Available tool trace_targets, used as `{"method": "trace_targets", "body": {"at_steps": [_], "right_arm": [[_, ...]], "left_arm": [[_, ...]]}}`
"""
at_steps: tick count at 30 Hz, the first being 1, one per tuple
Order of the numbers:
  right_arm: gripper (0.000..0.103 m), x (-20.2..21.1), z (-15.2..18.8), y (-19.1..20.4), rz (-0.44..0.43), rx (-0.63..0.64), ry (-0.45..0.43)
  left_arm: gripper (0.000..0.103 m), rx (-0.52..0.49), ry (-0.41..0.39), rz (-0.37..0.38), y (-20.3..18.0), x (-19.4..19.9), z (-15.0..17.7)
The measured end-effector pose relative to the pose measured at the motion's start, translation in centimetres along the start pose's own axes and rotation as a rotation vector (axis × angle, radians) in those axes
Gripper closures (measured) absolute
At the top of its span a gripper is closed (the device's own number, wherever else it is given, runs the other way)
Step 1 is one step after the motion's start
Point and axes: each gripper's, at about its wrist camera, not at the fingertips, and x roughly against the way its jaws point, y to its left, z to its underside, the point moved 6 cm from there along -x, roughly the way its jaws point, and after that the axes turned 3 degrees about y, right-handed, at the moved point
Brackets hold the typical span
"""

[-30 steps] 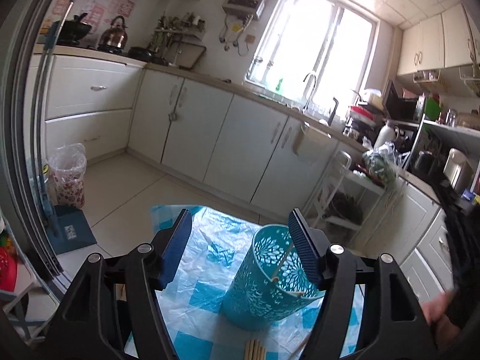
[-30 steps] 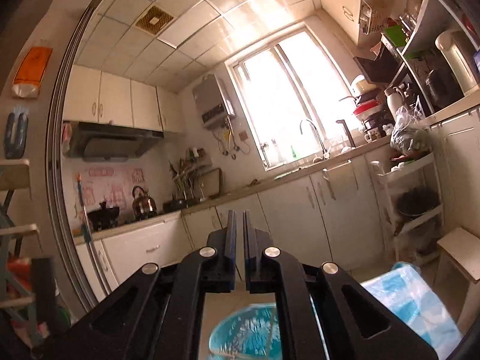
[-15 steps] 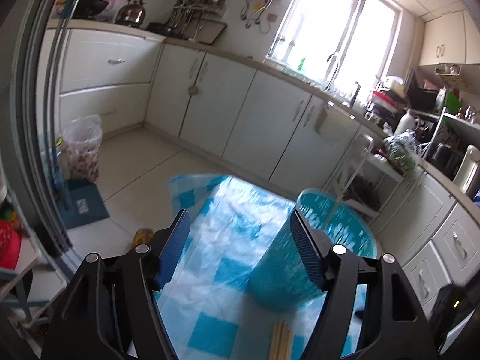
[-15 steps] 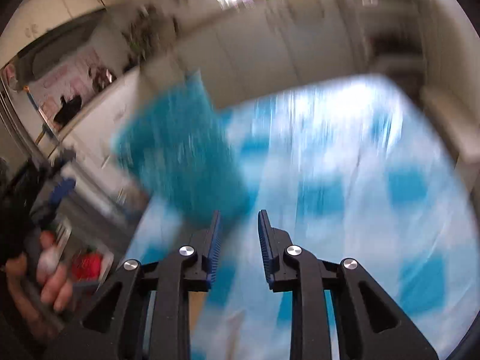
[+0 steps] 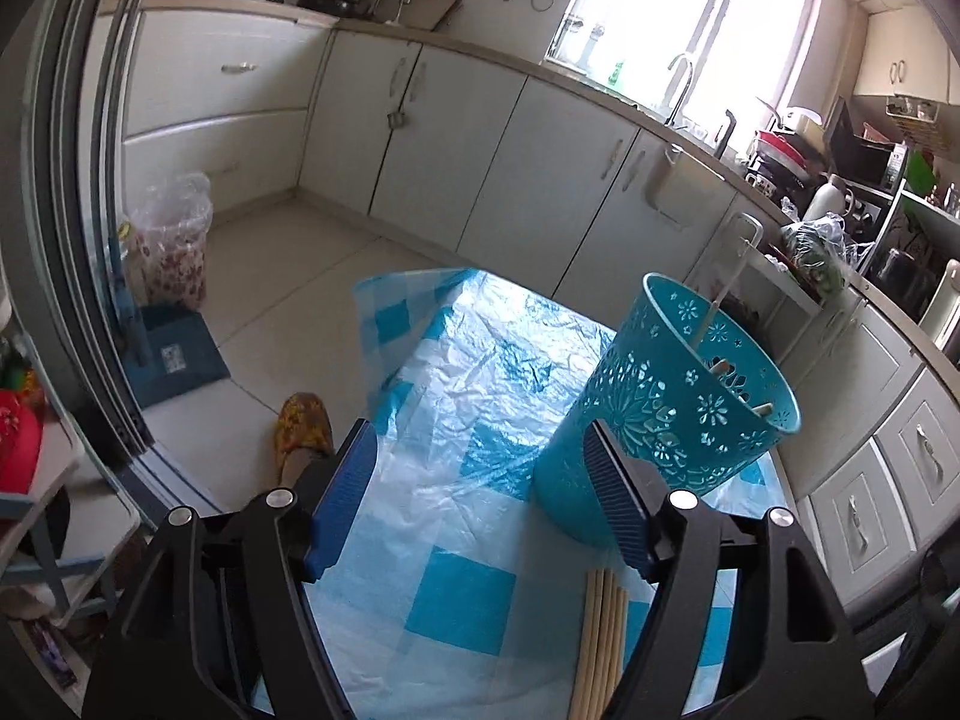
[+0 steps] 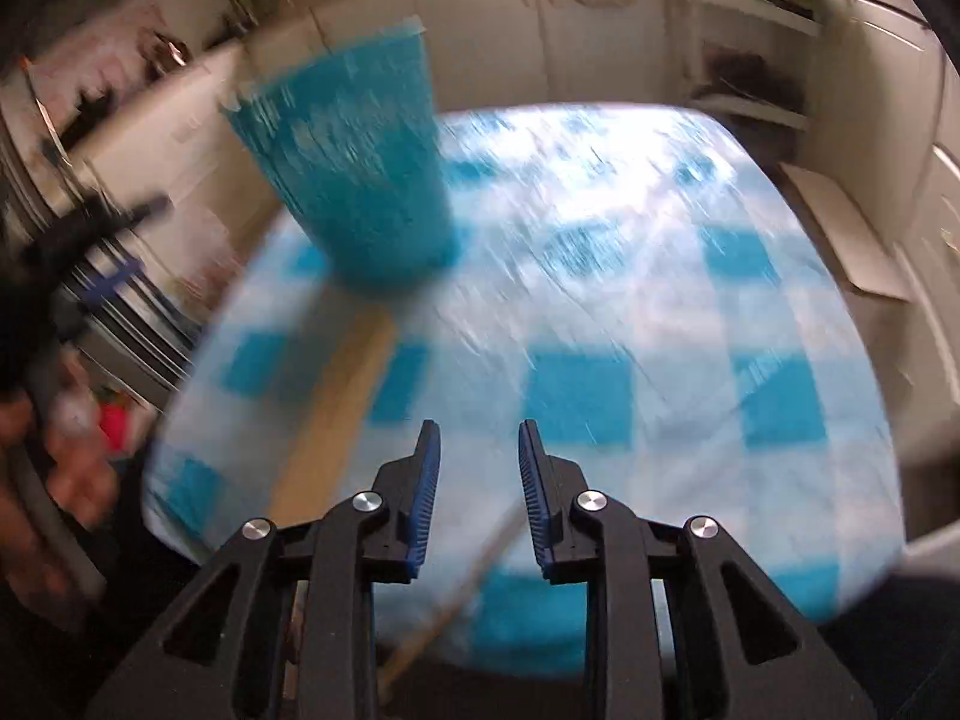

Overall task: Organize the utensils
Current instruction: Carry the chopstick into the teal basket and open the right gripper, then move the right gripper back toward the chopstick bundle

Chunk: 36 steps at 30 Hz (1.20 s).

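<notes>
A: Where are the chopsticks [image 5: 597, 639] shown?

B: A bundle is seen lying flat on the checked cloth [image 5: 456, 438], just in front of the holder [image 5: 666, 420] and near the table's front edge. In the right wrist view a blurred pale band [image 6: 336, 402] running from the holder's foot is judged to be the same bundle, and a single stick [image 6: 456, 600] lies below the right gripper [image 6: 478, 468].

A: Why is the holder placed so?

B: It is stood upright with its mouth open upward, so that sticks can be dropped in; a few are already seen inside, leaning on the rim.

A: How are the tongs held?

B: The left gripper [image 5: 480, 480] is spread wide and is empty; the holder is seen beyond its right pad, but contact cannot be told. The right gripper is parted narrowly, nothing is gripped, and it is pointed down at the cloth, presumably for a pick-up.
</notes>
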Motion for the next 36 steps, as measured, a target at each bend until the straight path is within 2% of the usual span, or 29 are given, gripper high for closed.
{"method": "trace_targets", "body": {"at_steps": [2, 3, 5, 7, 14, 15, 17, 18, 23, 27, 30, 34, 36], "right_arm": [[0.077, -1.8, 2.0, -0.1, 0.021, 0.022, 0.06], [0.08, -1.8, 1.6, -0.3, 0.029, 0.029, 0.024], [0.084, -2.2, 1.6, -0.4, 0.037, 0.035, 0.031], [0.093, -2.9, 1.0, -0.6, 0.041, 0.052, 0.026], [0.094, -4.6, -1.7, -0.2, 0.076, 0.134, -0.103], [0.094, -4.5, -2.0, -0.2, 0.074, 0.13, -0.095], [0.094, -3.9, -2.1, -0.2, 0.031, 0.08, -0.046], [0.094, -3.0, -2.4, 0.1, -0.05, 0.045, -0.044], [0.094, -3.3, -2.9, 4.0, -0.228, 0.077, 0.031], [0.094, -6.0, -3.7, 5.5, -0.202, 0.091, 0.075], [0.092, -6.1, -4.0, 6.3, -0.162, 0.126, 0.065], [0.092, -6.2, -4.1, 5.7, -0.173, 0.118, 0.076], [0.092, -6.1, -4.0, 5.1, -0.21, 0.076, 0.084]], "left_arm": [[0.035, 0.004, 0.018, 0.008, 0.0, -0.3, 0.4], [0.035, 0.001, 0.023, 0.012, -0.1, -0.3, 0.5], [0.035, -0.011, 0.02, 0.013, -0.4, -0.1, 0.6], [0.035, -0.017, 0.02, 0.016, -0.6, 0.0, 0.6], [0.035, -0.005, 0.058, 0.042, -0.9, -0.4, 1.6], [0.035, -0.01, 0.076, 0.05, -1.1, -0.7, 2.2], [0.035, -0.026, 0.095, 0.047, -1.1, -1.0, 2.8], [0.035, -0.03, 0.102, 0.046, -1.0, -1.2, 3.0], [0.035, 0.002, 0.115, 0.023, 0.3, -1.8, 2.9], [0.035, 0.001, 0.117, 0.021, 0.6, -1.7, 2.8], [0.035, -0.005, 0.112, 0.024, 0.7, -1.4, 2.6], [0.035, 0.011, 0.119, 0.03, 1.2, -1.6, 2.6], [0.035, 0.015, 0.121, 0.032, 1.3, -1.6, 2.7]]}}
